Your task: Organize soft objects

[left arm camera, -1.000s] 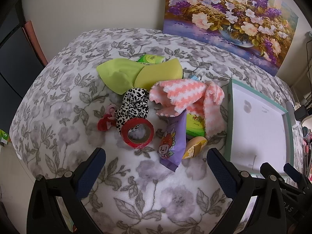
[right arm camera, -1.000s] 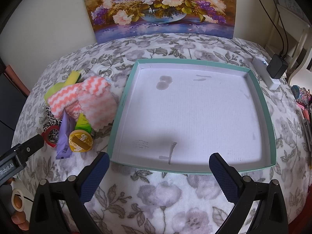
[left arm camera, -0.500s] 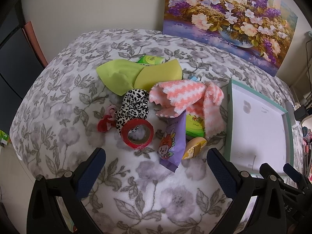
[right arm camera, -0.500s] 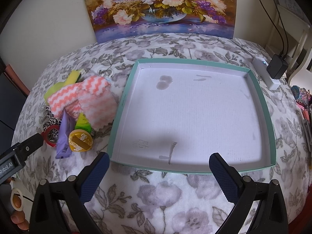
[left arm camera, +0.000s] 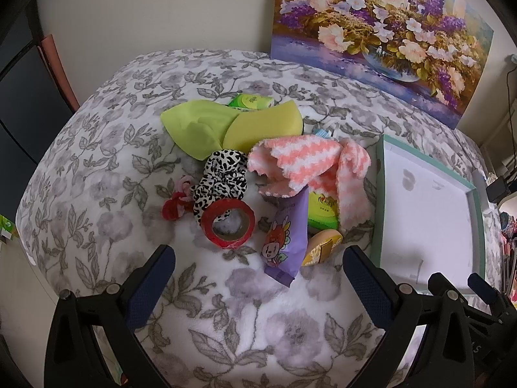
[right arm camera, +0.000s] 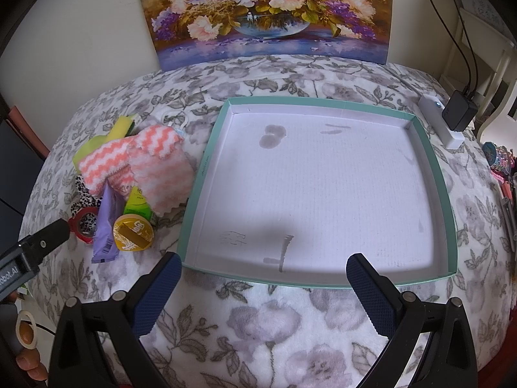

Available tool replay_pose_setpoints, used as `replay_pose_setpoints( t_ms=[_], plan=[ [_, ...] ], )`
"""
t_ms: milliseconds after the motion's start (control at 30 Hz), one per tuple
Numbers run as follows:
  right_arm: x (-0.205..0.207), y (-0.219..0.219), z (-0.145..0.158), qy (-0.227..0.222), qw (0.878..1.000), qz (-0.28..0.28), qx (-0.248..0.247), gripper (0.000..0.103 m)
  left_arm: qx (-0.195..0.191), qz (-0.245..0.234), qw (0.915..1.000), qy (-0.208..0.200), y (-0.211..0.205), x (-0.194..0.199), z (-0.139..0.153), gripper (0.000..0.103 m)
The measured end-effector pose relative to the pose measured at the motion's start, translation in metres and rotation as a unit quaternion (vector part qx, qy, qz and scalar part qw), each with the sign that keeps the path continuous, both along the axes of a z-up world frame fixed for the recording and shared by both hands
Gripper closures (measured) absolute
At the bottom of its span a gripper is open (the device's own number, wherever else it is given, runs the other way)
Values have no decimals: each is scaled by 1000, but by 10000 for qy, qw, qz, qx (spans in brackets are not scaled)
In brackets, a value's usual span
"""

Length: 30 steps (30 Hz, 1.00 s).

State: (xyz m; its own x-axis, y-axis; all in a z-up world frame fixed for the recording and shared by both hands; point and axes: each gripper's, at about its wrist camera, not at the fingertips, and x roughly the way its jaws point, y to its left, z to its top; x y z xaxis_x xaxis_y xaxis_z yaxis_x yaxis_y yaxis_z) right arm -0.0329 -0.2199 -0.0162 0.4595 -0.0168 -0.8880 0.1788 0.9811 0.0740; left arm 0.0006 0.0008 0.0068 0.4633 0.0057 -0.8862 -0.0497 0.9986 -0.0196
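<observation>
Floral blanket [left arm camera: 106, 168]: mixed pile [left arm camera: 258, 174], bare tray [right arm camera: 433, 174].
Both my grippers [left arm camera: 258, 278] [right arm camera: 263, 283] gape, empty; snagging tape [left arm camera: 230, 222] with scrunchie [left arm camera: 223, 177] is the risk.

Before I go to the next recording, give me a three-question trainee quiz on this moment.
1. True or false: the teal-rimmed tray already holds a soft item.
2. Which item partly covers the green packet?
A. pink-and-white zigzag cloth
B. red tape roll
C. leopard scrunchie
3. Fill in: both the left tongs and the right tongs are ____ and hold nothing.

Key: 1 false, the tray holds nothing. 2 A. 3 open.
</observation>
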Motion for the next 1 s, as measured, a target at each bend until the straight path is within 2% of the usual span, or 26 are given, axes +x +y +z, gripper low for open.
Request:
replay_pose_setpoints(
  t_ms=[300,633,767,1000],
  plan=[
    [-2,1,-1,-1,10000,-14,-56,0,-8,65,10000,-32,3,-1,2,0],
    [-3,3,3,-65,9999,12,-152,0,-228,116,9996,-103,8,-1,5,0],
    [-4,5,5,-120,9997,14,-193,0,-55,36,9999,-153,4,-1,6,0],
    [-4,7,7,-149,9996,19,-246,0,8,-47,9998,-216,3,-1,8,0]
  ],
)
